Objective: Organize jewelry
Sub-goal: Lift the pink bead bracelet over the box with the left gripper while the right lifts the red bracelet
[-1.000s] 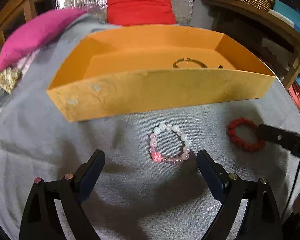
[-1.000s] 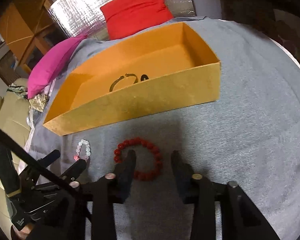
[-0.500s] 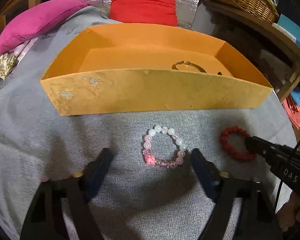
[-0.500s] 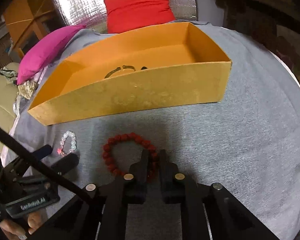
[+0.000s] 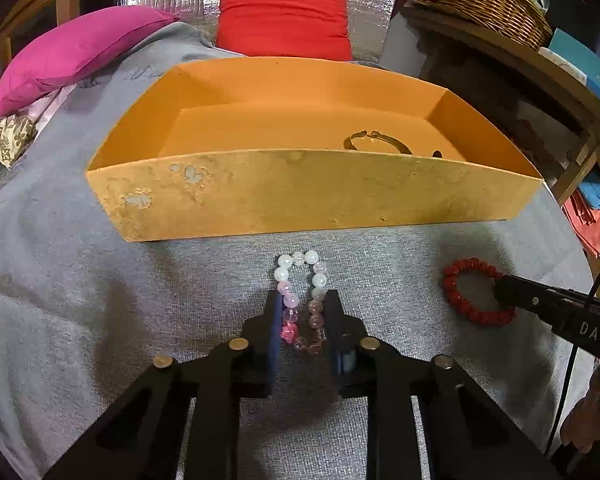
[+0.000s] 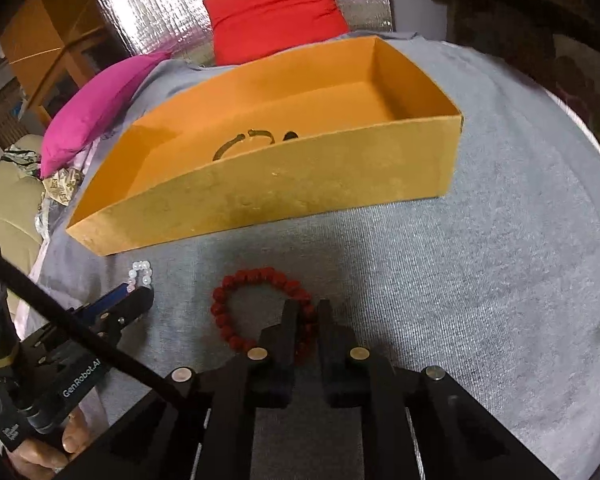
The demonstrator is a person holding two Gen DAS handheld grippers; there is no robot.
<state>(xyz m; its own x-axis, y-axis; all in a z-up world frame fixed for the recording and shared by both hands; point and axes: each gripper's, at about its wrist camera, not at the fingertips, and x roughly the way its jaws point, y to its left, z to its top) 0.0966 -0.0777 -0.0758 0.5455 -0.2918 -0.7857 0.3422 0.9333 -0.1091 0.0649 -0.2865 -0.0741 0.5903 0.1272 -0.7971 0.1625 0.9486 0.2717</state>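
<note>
The pink and white beaded bracelet (image 5: pixel 300 300), lying on the grey cloth (image 5: pixel 100 300) before the orange cardboard box (image 5: pixel 300 192), is squeezed narrow between the just-closing jaws of the left gripper (image 5: pixel 302 312). The red beaded bracelet (image 6: pixel 256 308) beside it is clamped at its near side by the right gripper (image 6: pixel 305 316).

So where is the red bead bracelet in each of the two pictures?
Left wrist view: the red bead bracelet lies at the right on the grey cloth, with the right gripper closed on its side.
Right wrist view: it sits low in the middle, clamped.
Shared landmark: the orange box just behind it.
</note>
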